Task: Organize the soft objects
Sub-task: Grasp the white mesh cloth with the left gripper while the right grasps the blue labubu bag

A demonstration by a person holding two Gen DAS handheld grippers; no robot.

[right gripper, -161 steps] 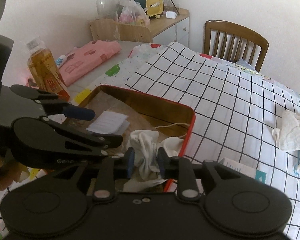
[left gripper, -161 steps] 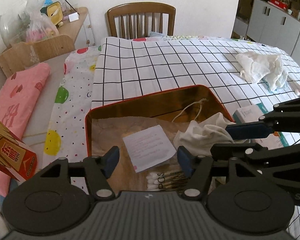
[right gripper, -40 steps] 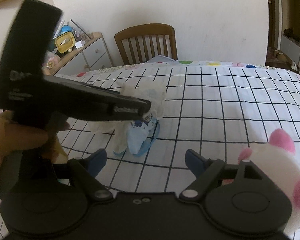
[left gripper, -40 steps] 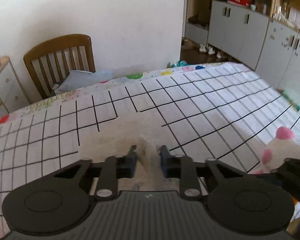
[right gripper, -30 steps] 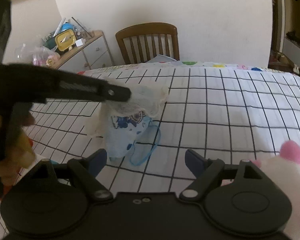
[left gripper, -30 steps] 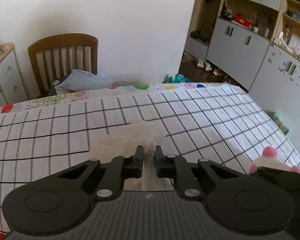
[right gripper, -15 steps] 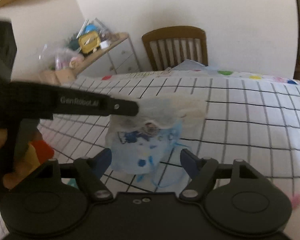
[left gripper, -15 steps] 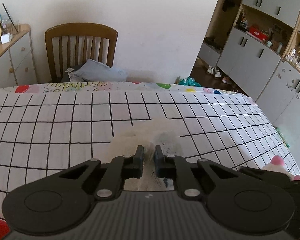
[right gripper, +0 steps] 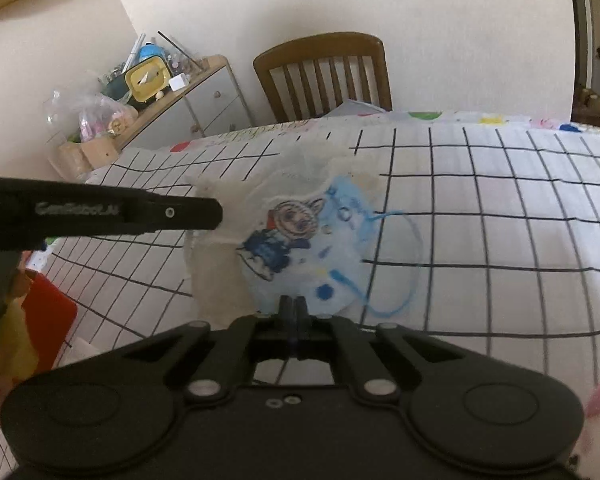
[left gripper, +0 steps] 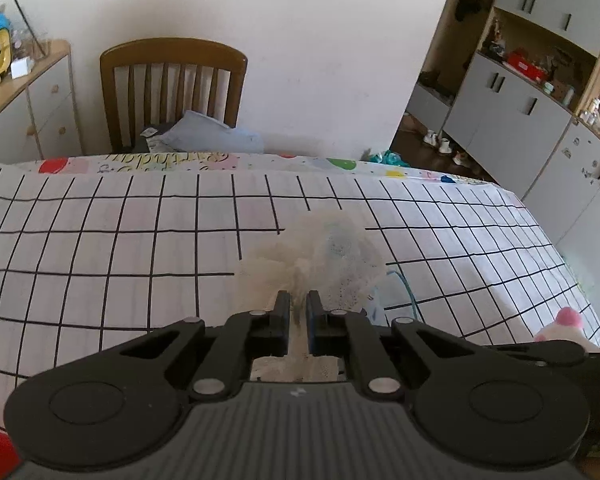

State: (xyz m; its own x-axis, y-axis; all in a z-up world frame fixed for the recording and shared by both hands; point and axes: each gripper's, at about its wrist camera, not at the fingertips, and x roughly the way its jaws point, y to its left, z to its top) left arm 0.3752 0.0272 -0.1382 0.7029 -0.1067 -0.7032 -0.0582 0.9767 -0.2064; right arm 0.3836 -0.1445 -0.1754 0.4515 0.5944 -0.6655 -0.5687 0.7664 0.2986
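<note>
Grid-patterned tablecloth [right gripper: 500, 208] is lying beneath the work. I am holding the printed cloth [right gripper: 300, 236] above it, left gripper [left gripper: 298, 304] and right gripper [right gripper: 294, 308] each clenching an edge. Step in hand, I judge: spreading for folding. Next: bringing the edges together evenly.

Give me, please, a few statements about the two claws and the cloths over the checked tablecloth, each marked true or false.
1. The left claw is shut on the white gauze cloth. True.
2. The right claw is wide open. False: it is shut on the blue printed cloth.
3. A wooden chair stands behind the table. True.
4. The pink-eared plush toy is held by the left claw. False: it lies on the checked tablecloth, unheld.
</note>
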